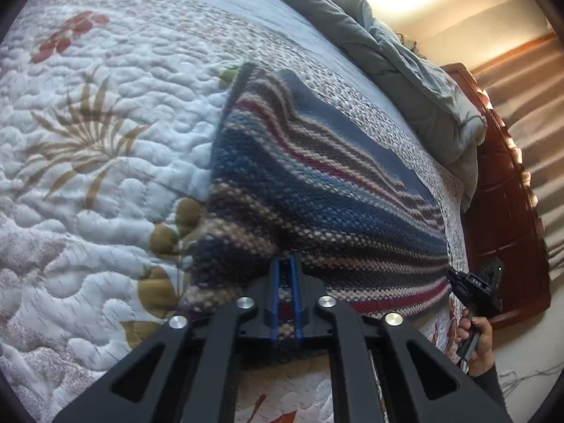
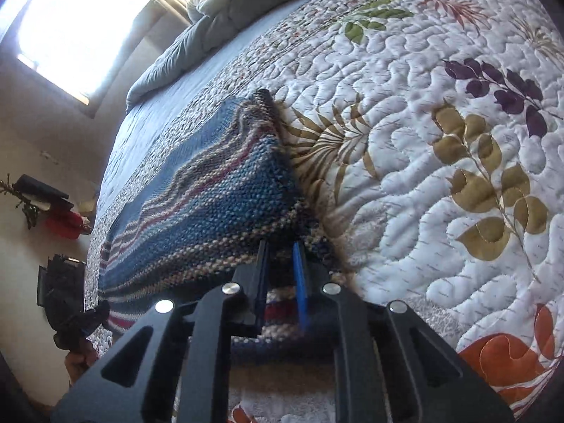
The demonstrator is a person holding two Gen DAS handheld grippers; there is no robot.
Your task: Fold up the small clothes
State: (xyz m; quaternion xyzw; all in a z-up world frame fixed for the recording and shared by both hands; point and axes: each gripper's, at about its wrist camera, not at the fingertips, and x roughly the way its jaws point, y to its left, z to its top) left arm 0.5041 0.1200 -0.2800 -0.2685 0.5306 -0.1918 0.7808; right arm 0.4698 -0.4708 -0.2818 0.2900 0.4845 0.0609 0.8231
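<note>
Only from left wrist: wooden footboard (image 1: 507, 211), hand (image 1: 476, 342) gripping right gripper (image 1: 458, 282); from right wrist: bright window (image 2: 81, 17). Striped knit garment (image 1: 317, 194) on quilted bed (image 1: 88, 141), lifted, clamped by left gripper (image 1: 285, 271) and right

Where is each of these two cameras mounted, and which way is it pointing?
Left wrist view: sits on the left gripper, looking down along its fingers at the striped knit garment on the quilt; the person's right hand shows at right.
Right wrist view: sits on the right gripper, facing the same garment; the left gripper shows at the left edge.
Shared: garment, quilt, grey duvet.
</note>
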